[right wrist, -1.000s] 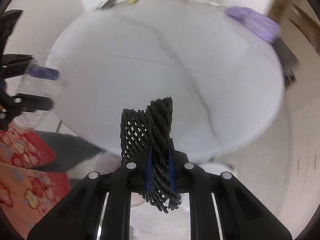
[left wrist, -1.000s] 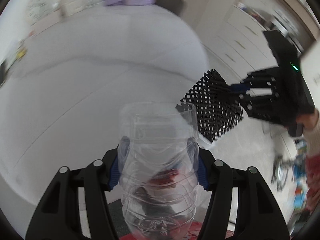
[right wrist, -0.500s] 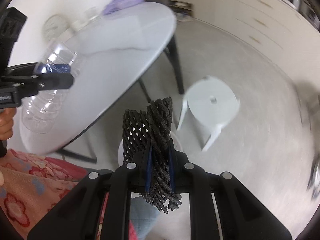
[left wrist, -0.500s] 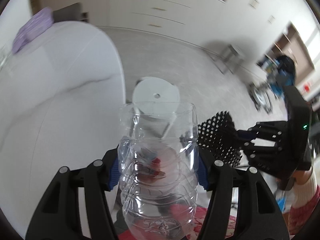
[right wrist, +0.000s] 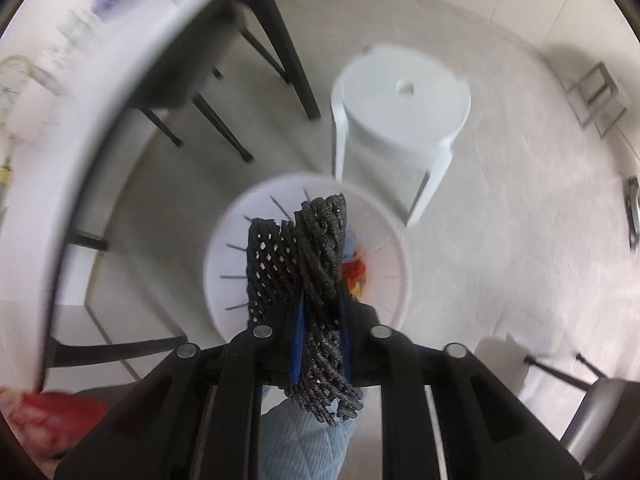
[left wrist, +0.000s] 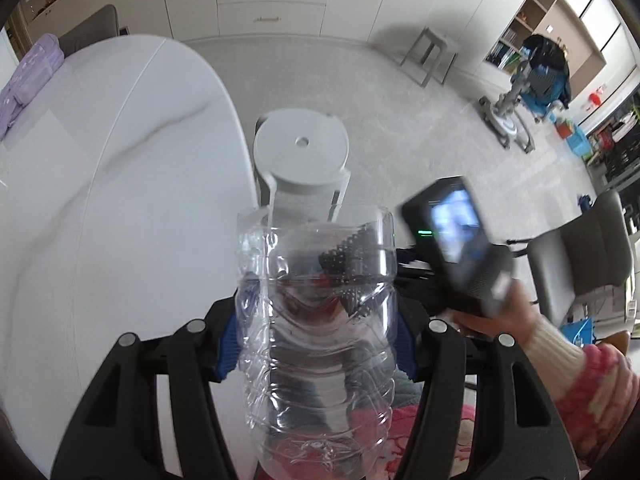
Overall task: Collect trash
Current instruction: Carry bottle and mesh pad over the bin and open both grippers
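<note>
My left gripper (left wrist: 316, 340) is shut on a clear empty plastic bottle (left wrist: 316, 320), held in the air beside the white table (left wrist: 100, 200). My right gripper (right wrist: 318, 344) is shut on a crumpled black foam net (right wrist: 316, 280) and hangs right over a white waste bin (right wrist: 240, 248) on the floor. Red and yellow trash (right wrist: 356, 276) lies in the bin. In the left wrist view the right gripper's camera body (left wrist: 456, 248) shows just right of the bottle, with the black net (left wrist: 348, 256) seen through the bottle.
A white round plastic stool (right wrist: 400, 120) stands behind the bin; it also shows in the left wrist view (left wrist: 300, 160). The table's black legs (right wrist: 296, 60) stand left of the bin. A grey chair (left wrist: 580, 252) is at right. A purple pouch (left wrist: 28, 80) lies on the table.
Both grippers swung away from the table top toward the floor. The right gripper with the net came down over the white bin. The left gripper still holds the bottle.
</note>
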### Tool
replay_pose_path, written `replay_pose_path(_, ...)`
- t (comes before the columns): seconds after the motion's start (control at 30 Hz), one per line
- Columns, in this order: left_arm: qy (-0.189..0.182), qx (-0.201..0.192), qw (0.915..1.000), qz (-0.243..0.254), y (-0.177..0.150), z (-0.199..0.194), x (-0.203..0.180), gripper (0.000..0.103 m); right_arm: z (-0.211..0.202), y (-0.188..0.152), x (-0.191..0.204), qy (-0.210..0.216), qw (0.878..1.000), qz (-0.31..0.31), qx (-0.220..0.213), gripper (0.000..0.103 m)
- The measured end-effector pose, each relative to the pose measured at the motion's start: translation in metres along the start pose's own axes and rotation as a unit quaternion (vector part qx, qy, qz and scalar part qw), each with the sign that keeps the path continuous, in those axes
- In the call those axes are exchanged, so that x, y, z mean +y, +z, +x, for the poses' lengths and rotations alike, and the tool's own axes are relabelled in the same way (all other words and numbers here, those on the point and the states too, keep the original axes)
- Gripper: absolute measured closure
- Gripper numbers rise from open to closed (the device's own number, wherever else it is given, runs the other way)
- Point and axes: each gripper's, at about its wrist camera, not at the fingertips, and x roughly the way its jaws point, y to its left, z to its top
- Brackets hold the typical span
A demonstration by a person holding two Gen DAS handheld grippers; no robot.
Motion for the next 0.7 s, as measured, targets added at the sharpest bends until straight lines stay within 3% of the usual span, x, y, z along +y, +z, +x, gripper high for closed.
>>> replay_pose_path(0.07, 0.006, 0.008, 0.9999, 0.003, -0.002, 0.005, -0.001, 0.045, 0.026, -0.005, -0.001, 0.01, 0.999, 0.017, 0.031, 0.059)
replay_pose_path(0.13, 0.011, 0.011, 0.9999, 0.005, -0.003, 0.008, -0.003, 0.045, 0.03, -0.008, -0.003, 0.024, 0.999, 0.029, 0.036, 0.047)
replay_pose_path(0.2, 0.01, 0.015, 0.9998, 0.004, -0.001, 0.012, -0.01, 0.045, 0.017, -0.007, -0.008, 0.032, 0.999, 0.036, 0.026, 0.027)
replay_pose_path(0.27, 0.006, 0.018, 0.9998, 0.004, 0.002, 0.017, -0.018, 0.045, -0.012, -0.009, -0.018, 0.035, 0.999, 0.034, 0.0, 0.02)
replay_pose_path(0.47, 0.007, 0.058, 0.9983, 0.008, 0.009, 0.071, -0.051, 0.045, -0.097, -0.01, -0.07, -0.033, 0.997, 0.043, -0.06, 0.01)
replay_pose_path(0.57, 0.01, 0.094, 0.9956, 0.001, 0.007, 0.118, -0.062, 0.045, -0.124, -0.011, -0.092, -0.031, 0.995, 0.05, -0.082, 0.009)
replay_pose_path(0.7, 0.011, 0.109, 0.9939, -0.016, 0.003, 0.175, -0.066, 0.045, -0.141, -0.008, -0.116, -0.027, 0.995, 0.03, -0.096, 0.008)
